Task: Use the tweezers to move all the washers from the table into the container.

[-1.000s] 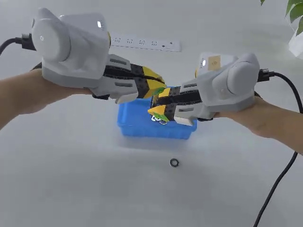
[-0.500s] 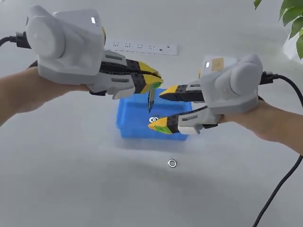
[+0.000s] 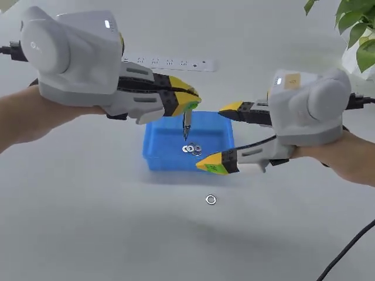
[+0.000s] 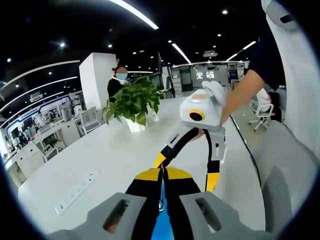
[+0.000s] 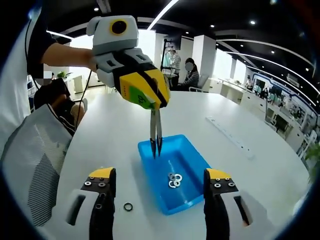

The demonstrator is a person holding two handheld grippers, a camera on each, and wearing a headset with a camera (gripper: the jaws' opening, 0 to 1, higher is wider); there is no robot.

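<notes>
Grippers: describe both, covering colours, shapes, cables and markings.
The left gripper and right gripper each have a bulky rounded pale grey housing, black jaws with yellow tips bearing green patches, and a black cable at the back. The right one carries a tan label on top. Forearms are unsleeved.

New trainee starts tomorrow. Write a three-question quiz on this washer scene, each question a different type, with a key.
1. True or false: the right gripper is shut on the tweezers.
2. The lone washer outside the container lies: A) on the table B) in the tweezers C) in the right gripper.
3. Fill in: the tweezers' tips hang over the blue ____.
Key: 1 false, the left gripper holds them; 2 A; 3 container.
</notes>
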